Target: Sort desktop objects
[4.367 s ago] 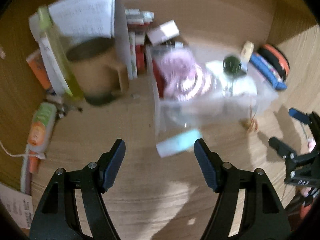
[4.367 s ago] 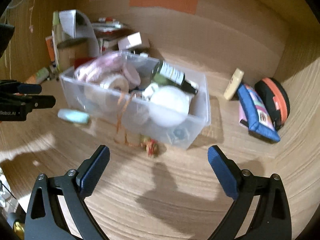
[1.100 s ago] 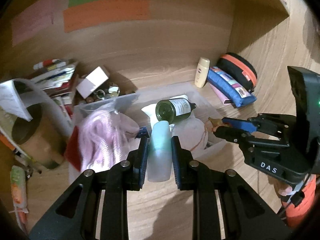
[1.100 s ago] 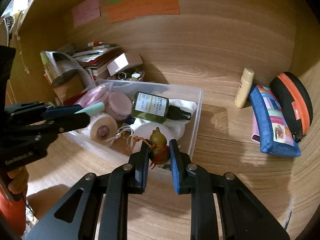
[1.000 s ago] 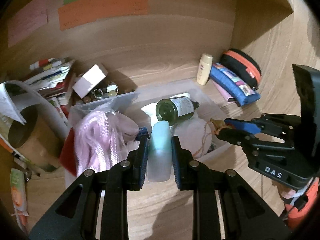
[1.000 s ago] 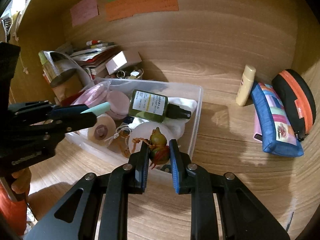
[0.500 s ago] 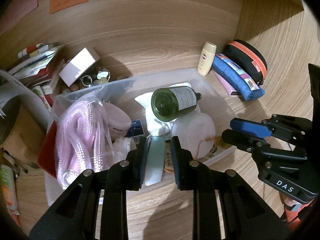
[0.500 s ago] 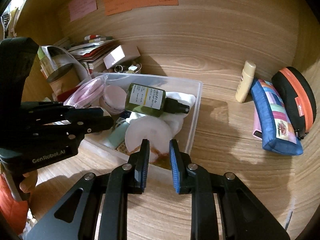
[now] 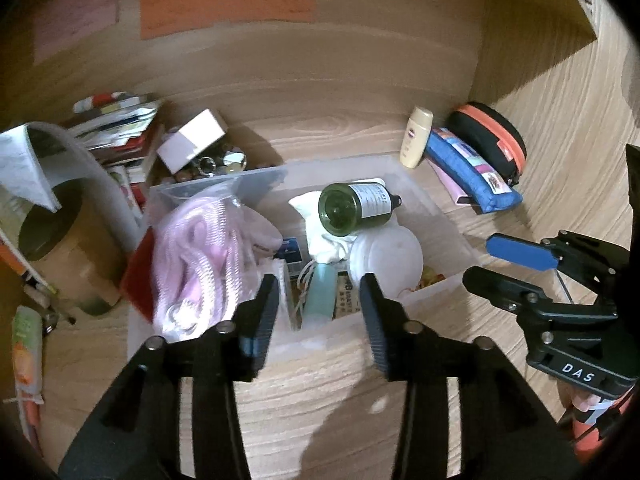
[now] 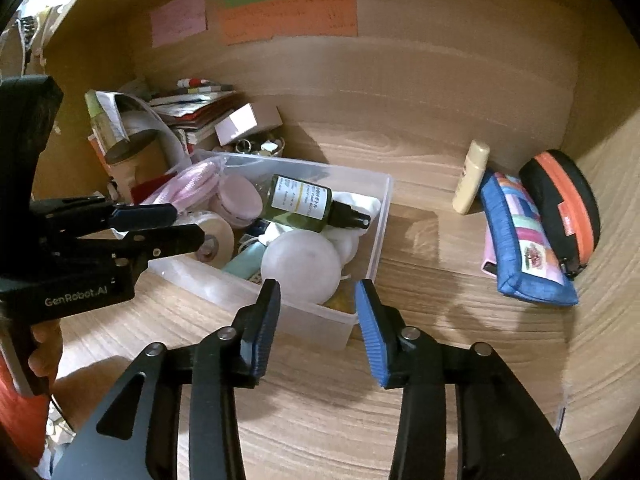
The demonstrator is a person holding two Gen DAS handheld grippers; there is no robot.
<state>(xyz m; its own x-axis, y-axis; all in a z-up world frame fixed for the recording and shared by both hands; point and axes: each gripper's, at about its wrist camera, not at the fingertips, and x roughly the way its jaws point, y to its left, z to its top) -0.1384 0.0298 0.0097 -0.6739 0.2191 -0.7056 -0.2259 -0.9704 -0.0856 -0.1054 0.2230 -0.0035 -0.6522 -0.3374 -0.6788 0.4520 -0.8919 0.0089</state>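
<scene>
Beside bin (image 10: 382, 216): tube (image 10: 471, 176), pouches (image 10: 520, 236).

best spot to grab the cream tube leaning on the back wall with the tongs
Grip the cream tube across its mid-body, coming from the front left over bare desk. It stands tilted, cap up against the back wall, and the blue pouch crowds its right side, so the left flank is the free one. The body looks narrow enough for open jaws.

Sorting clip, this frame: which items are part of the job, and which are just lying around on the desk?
In the job:
- clear plastic bin
- mint tube, lying in the bin
- green spray bottle, in the bin
- left gripper and right gripper, both open

Lying about:
- cream bottle
- blue pouch
- black and orange case
- paper stack
</scene>
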